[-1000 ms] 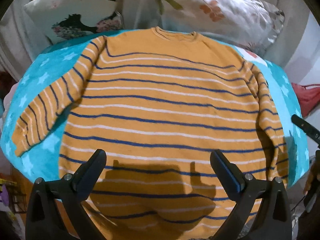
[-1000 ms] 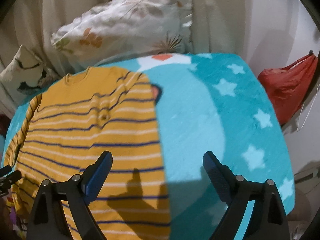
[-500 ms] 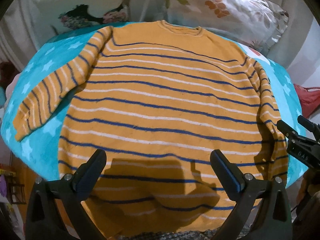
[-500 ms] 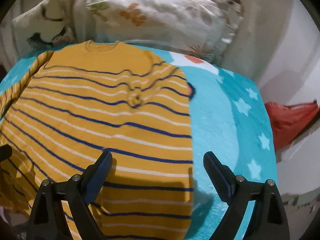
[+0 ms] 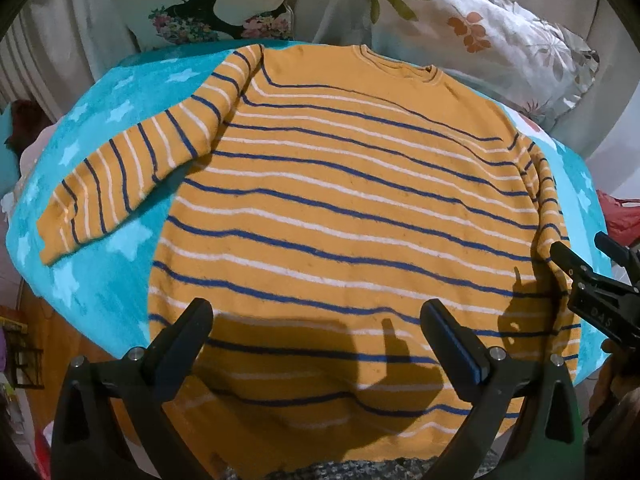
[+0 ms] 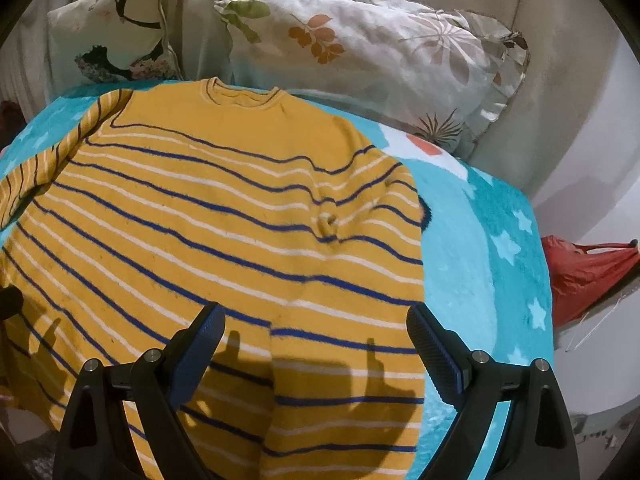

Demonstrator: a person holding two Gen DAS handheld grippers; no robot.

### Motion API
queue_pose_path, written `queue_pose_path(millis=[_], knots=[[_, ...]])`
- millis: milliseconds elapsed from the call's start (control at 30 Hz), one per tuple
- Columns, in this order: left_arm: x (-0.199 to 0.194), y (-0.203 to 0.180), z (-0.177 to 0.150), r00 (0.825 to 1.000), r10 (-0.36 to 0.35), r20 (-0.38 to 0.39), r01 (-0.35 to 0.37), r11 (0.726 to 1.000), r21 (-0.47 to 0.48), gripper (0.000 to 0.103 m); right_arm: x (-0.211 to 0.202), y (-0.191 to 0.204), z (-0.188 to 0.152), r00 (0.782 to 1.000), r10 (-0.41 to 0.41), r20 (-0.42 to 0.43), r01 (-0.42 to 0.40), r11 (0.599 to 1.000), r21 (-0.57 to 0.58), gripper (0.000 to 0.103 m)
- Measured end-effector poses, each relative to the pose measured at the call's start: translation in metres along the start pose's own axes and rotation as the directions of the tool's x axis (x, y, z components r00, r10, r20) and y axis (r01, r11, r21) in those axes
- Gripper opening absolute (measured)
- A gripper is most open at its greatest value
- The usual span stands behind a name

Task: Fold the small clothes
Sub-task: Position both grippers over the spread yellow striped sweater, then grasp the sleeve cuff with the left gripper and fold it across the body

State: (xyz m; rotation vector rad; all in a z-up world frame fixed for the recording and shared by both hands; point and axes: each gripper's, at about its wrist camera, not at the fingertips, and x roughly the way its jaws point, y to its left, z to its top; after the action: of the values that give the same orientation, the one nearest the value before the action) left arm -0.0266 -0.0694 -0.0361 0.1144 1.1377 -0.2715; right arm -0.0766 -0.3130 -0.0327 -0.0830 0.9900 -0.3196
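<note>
An orange sweater (image 5: 340,208) with blue and white stripes lies flat, collar away from me, on a turquoise star blanket (image 5: 112,248). Its left sleeve (image 5: 132,172) spreads out over the blanket. The right sleeve (image 6: 348,304) is folded in over the body. My left gripper (image 5: 318,340) hovers open above the hem, holding nothing. In the right wrist view my right gripper (image 6: 316,340) stands open over the folded right sleeve (image 6: 348,304) near the sweater's (image 6: 200,232) right edge. The right gripper (image 5: 592,276) also shows at the right edge of the left wrist view.
Two patterned pillows (image 6: 360,52) (image 5: 208,4) lean against the pale backrest behind the blanket (image 6: 492,260). A red bag (image 6: 588,272) hangs off to the right. Dark knitted fabric (image 5: 340,470) peeks out below the hem.
Both grippers have drawn back and shifted left. The right one now hovers over the sweater's right side instead of the bare blanket. The sweater has not moved.
</note>
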Motion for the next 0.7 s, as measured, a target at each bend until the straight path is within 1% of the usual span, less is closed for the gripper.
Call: queue_pose_path(millis=[133,367,500,700], knots=[[-0.002,0.018,0.009,1.0,-0.009,-0.002,0.009,1.0,-0.022,0.103,0.0,0.017,0.01,1.0,-0.011,-0.004,0.01,1.0,-0.017,0.095],[0.003,0.058,0.025,1.0,-0.003,-0.008,0.002,0.998,-0.063,0.103,-0.002,0.056,0.025,1.0,-0.012,-0.003,0.012,0.999,-0.046,0.095],[0.007,0.077,0.032,1.0,-0.002,-0.026,0.0,0.997,-0.076,0.103,0.0,0.075,0.031,1.0,-0.013,-0.015,0.012,0.999,-0.044,0.095],[0.012,0.109,0.037,0.999,0.018,-0.041,-0.022,0.996,-0.092,0.103,0.009,0.1,0.04,0.999,0.0,-0.041,-0.001,1.0,-0.03,0.095]])
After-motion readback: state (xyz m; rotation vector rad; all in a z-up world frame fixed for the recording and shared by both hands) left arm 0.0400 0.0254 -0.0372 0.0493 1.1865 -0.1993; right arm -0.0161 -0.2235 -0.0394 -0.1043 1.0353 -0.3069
